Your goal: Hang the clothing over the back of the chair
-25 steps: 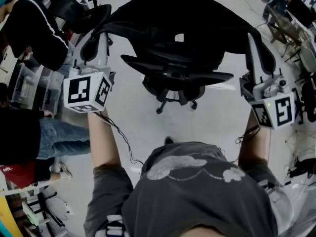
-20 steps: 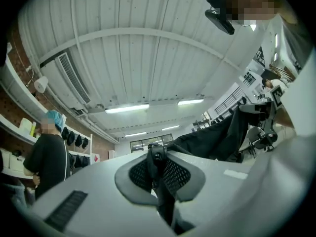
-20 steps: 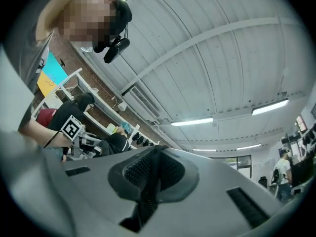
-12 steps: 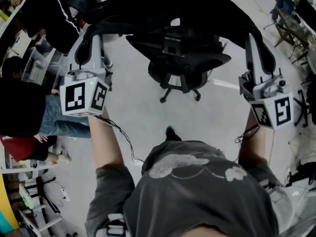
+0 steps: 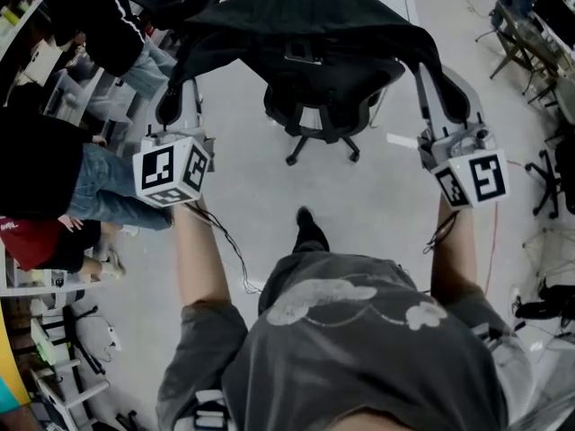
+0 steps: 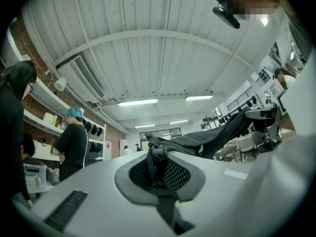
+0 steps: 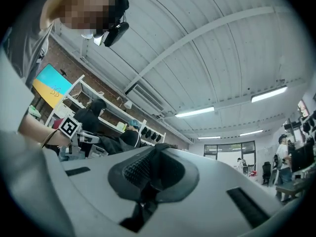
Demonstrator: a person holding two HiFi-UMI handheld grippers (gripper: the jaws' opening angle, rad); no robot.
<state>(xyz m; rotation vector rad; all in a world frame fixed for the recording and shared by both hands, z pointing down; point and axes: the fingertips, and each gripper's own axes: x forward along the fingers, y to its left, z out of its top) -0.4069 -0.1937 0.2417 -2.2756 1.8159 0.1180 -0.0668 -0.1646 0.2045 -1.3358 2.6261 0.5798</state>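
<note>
The black clothing (image 5: 305, 16) is stretched wide between both grippers and arches over the black office chair (image 5: 323, 97), hiding the top of its back; I cannot tell whether it rests on the chair. My left gripper (image 5: 169, 110) is shut on the garment's left end, to the left of the chair. My right gripper (image 5: 454, 106) is shut on its right end. In the left gripper view the jaws (image 6: 159, 157) pinch black fabric, which runs off to the right as a dark band (image 6: 212, 138). In the right gripper view the jaws (image 7: 150, 167) also pinch dark cloth.
A person in a black jacket (image 5: 90, 25) stands at the upper left, and another in jeans (image 5: 99, 196) sits at the left. More chairs and desks (image 5: 530, 25) crowd the right edge. The chair's wheeled base (image 5: 319, 146) stands on the grey floor, just ahead of the operator's foot (image 5: 310, 232).
Both grippers have carried the clothing forward over the chair and come slightly closer together. The chair now sits further up the picture, with its back under the cloth.
</note>
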